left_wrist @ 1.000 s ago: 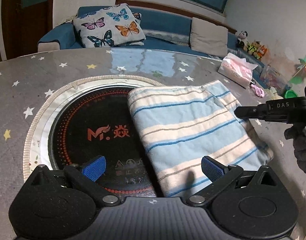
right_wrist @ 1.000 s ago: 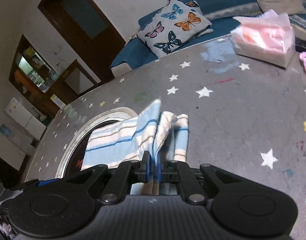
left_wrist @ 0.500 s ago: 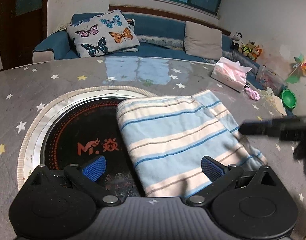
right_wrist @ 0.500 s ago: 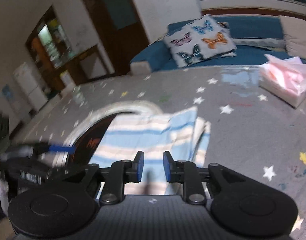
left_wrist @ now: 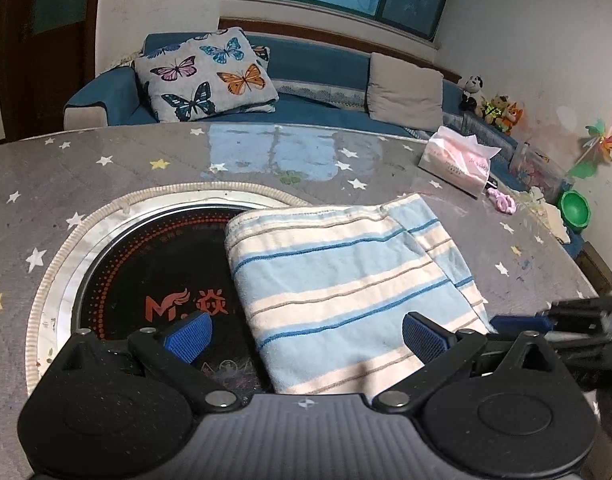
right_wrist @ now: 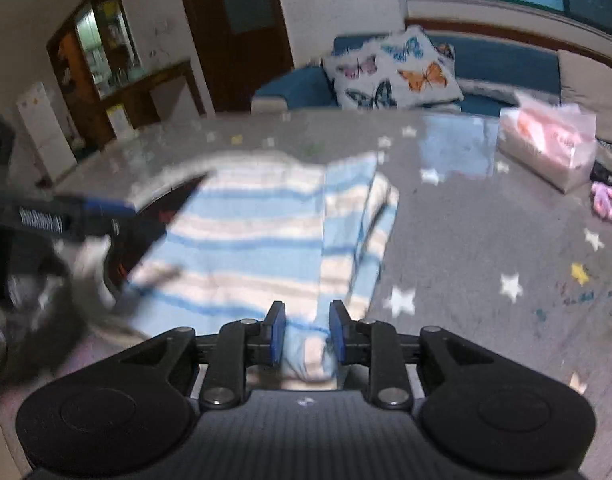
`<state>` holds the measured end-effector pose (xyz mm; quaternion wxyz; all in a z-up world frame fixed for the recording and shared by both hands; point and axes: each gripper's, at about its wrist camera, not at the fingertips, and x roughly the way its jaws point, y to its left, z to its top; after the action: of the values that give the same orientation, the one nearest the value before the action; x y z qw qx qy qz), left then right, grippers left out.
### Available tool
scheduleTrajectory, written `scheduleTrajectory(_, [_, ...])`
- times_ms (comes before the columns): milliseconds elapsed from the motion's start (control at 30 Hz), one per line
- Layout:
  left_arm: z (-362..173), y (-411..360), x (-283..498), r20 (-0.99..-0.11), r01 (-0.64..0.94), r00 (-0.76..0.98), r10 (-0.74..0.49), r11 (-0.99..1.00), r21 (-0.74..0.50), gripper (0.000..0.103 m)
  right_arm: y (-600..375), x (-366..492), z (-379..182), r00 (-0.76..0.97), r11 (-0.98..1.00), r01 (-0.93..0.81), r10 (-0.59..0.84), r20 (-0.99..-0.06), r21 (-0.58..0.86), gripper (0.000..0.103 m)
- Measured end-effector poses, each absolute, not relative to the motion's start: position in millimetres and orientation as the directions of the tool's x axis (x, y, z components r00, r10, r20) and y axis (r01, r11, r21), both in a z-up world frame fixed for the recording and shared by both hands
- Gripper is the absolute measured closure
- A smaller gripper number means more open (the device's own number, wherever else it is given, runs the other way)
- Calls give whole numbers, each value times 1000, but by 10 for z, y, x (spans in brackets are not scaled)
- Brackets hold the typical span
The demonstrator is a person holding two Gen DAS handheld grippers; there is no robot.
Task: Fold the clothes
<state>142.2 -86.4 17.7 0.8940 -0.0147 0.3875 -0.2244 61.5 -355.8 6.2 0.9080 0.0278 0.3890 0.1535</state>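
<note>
My left gripper (left_wrist: 306, 332) hovers, jaws wide apart, over the folded blue-and-cream striped towel (left_wrist: 341, 292); right gripper (right_wrist: 307, 332) jaws part-open, straddling its corner.

The black cooktop (left_wrist: 154, 280) bears a red "M" logo with Chinese characters.

Left gripper (left_wrist: 307, 334): matte black plastic body with a ribbed grey central panel bearing a small cross mark. Two round raised discs sit at the outer corners. Black linkage arms are pinned with silver screws. Fingers (left_wrist: 188, 336) carry blue ribbed pads.

Right gripper (right_wrist: 307, 334): same build, black shell, ribbed panel, silver screws, blue pads on the fingers (right_wrist: 277, 334).

White lettering shows on one black finger in the right wrist view; blurred, unreadable.
</note>
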Motion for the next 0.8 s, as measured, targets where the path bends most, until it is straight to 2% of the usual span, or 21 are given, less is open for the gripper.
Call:
scheduleTrajectory(233, [85, -890, 1433, -710, 389, 587, -389, 905, -174, 0, -3580, 605, 215, 675, 954, -254, 293, -677, 159, 77])
scheduleTrajectory(367, [57, -919, 1416, -716, 396, 581, -386, 903, -165, 0, -3520, 731, 369, 711, 950, -272, 307, -633, 156, 68])
scheduleTrajectory(567, [13, -934, 1409, -730, 406, 571, -377, 902, -148, 0, -3410, 1025, 200, 683, 941, -284, 335, -649, 186, 69])
scheduleTrajectory(667, [16, -898, 1415, -731, 406, 573, -370, 903, -139, 0, -3460, 1096, 57, 666, 944, -261, 328, -670, 203, 80])
scheduleTrajectory(800, [52, -843, 1511, -726, 382, 590, -354, 914, -136, 0, -3426, 1102, 164, 680, 949, -266, 308, -666, 167, 79])
